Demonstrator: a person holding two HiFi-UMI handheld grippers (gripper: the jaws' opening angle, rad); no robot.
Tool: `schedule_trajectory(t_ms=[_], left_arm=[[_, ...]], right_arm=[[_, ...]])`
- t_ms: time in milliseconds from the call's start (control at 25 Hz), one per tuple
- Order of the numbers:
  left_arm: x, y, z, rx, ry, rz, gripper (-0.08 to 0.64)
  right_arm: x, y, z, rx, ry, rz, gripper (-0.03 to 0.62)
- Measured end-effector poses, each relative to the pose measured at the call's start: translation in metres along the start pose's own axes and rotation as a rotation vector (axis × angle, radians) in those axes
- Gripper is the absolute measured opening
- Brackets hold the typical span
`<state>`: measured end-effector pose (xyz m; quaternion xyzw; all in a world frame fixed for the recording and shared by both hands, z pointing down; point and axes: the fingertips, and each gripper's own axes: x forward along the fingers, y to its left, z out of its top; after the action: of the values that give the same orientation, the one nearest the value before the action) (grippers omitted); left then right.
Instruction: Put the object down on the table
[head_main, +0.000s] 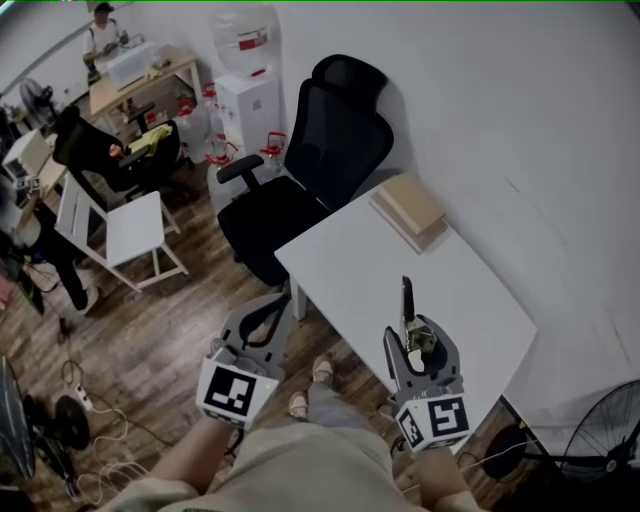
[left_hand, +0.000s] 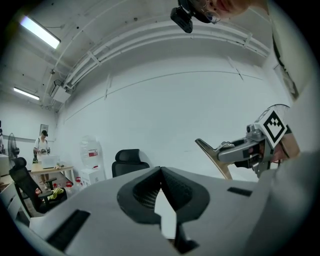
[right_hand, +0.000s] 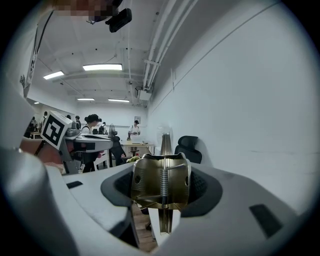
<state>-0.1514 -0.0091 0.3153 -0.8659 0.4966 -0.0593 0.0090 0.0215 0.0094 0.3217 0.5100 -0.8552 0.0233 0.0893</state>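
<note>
Carry step: right gripper (head_main: 415, 342) clamps metal spring clip (head_main: 406, 300) above white table (head_main: 400, 250); left gripper (head_main: 258, 325) closed, empty. Next: lower, release.

— The clip (right_hand: 145, 186)?
— Metal, brass-coloured and shiny, with a bare coil spring (right_hand: 163, 184).
— And the left gripper (left_hand: 161, 172)?
— Matt grey plastic; its pads (left_hand: 142, 192) are black and ribbed.
— The table (head_main: 350, 255)?
— Smooth, matt white. The floor (head_main: 170, 330) is dark wood planks with a slight sheen, the chair (head_main: 335, 140) black cloth.
</note>
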Motion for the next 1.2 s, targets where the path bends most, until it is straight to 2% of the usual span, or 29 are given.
schedule_trajectory(t_ms=[120,280,600,840,1200], left_arm=[[0.015,0.010,-0.005,-0.009,0.003,0.004,0.020],[0.044,0.020,-0.016,-0.008,0.029,0.003,0.020],[0.125,0.046,-0.032,-0.010,0.088,-0.008,0.020],[0.183,0.069,-0.045,-0.004,0.139,-0.014,0.020],[0.289,0.089,-0.078,0.016,0.199,-0.068,0.020]], right_arm=[[0.017,-0.010,-0.005,-0.019,0.015,-0.010,0.224],[0.042,-0.029,-0.012,-0.097,0.032,-0.026,0.224],[0.110,-0.086,-0.036,-0.058,0.087,-0.029,0.224],[0.169,-0.125,-0.057,-0.071,0.155,-0.014,0.224],[0.262,-0.184,-0.104,-0.099,0.274,0.025,0.224]])
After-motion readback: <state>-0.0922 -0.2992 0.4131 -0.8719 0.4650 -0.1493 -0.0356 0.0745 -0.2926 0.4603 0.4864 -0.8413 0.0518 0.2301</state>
